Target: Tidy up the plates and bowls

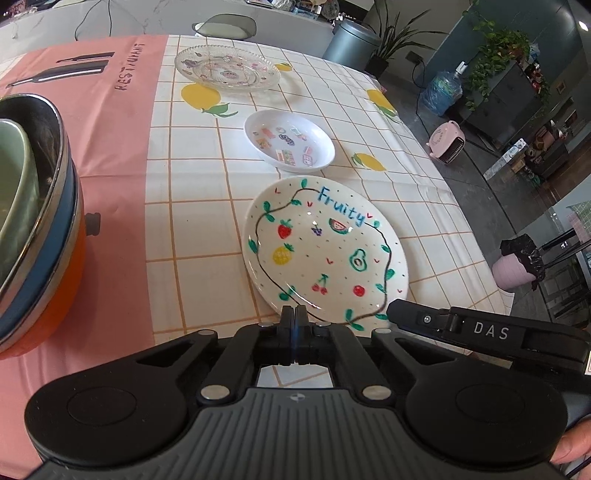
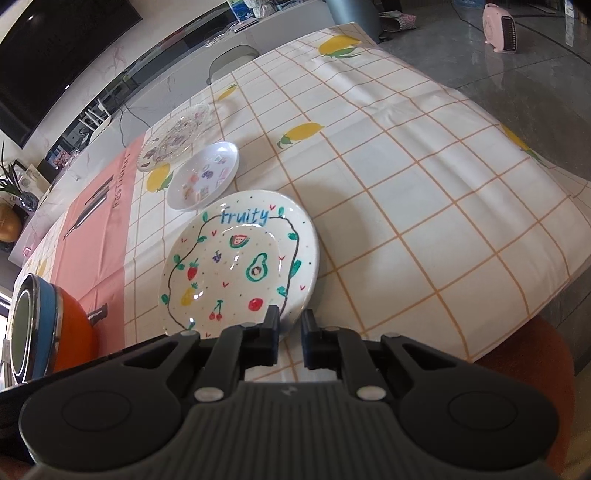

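A white plate painted with fruit and the word "Fruity" (image 1: 325, 251) (image 2: 236, 266) lies on the checked tablecloth nearest me. My right gripper (image 2: 290, 319) straddles its near rim, one finger over the plate and one outside, shut on the rim. One of its fingers (image 1: 480, 328) enters the left wrist view from the right. My left gripper (image 1: 294, 314) is at the same near rim with its jaws pressed together and nothing between them. Behind lie a white sticker bowl (image 1: 290, 142) (image 2: 203, 177) and a clear glass plate (image 1: 227, 68) (image 2: 173, 136).
A stack of nested bowls, orange outermost then blue, steel and green (image 1: 55, 240) (image 2: 70, 321), stands at the left on the pink cloth. The table's right edge drops to the floor, where there are a pink heater (image 1: 447, 144) and a pink bin (image 1: 517, 266). A chair (image 1: 225, 26) stands at the far side.
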Tool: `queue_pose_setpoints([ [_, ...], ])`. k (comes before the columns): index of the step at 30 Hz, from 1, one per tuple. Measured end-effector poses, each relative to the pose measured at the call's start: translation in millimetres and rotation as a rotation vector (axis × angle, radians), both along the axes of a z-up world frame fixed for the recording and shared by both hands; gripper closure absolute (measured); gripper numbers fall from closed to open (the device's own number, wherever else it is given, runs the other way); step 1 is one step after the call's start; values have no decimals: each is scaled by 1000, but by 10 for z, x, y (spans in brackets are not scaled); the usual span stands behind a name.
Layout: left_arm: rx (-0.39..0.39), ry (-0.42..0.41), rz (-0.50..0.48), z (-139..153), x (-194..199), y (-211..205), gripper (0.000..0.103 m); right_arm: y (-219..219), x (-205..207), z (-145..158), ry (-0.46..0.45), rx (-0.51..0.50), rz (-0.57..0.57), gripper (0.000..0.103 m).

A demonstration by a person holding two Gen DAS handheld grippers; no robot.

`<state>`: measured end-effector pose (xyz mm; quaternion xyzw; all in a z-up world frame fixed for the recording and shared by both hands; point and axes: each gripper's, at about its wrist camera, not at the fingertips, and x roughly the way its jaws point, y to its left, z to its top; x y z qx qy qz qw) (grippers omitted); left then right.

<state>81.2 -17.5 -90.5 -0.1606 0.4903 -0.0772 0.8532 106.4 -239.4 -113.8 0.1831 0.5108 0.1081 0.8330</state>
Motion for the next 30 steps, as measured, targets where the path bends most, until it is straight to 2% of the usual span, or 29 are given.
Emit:
queue_pose_setpoints([
  [3,27,-16,20,4,-31,27,103,55,-8,17,3,18,19,102],
  [4,32,-25,36,8,-35,49,101,65,-10,34,-3,8,19,101],
  [7,44,-52,102,24,-9,124,84,52,-2,103,-29,-9,15,90],
  [8,47,-64,117,23,12,147,79,38,17,118,-36,-8,17,84],
  [9,52,-80,131,22,50,161,76,20,49,135,-43,-8,18,69],
  [10,59,-90,136,16,83,160,75,9,81,144,-49,-14,19,67],
  [13,81,-107,137,-16,199,138,73,-32,240,142,-82,-52,2,67],
  [16,101,-114,138,-49,285,133,73,-76,400,105,-105,-47,-12,68],
  [19,83,-99,122,-90,342,142,74,-94,494,33,-97,-35,-15,77],
  [22,85,-93,109,-110,346,129,82,-97,515,-43,-72,11,-15,79],
  [24,87,-96,105,-111,340,132,84,-83,501,-84,-62,31,-13,79],
  [28,73,-80,119,-94,334,176,87,-55,475,-121,-56,36,-18,92],
  [30,91,-71,137,-77,310,184,87,-45,477,-119,-47,38,-17,93],
])
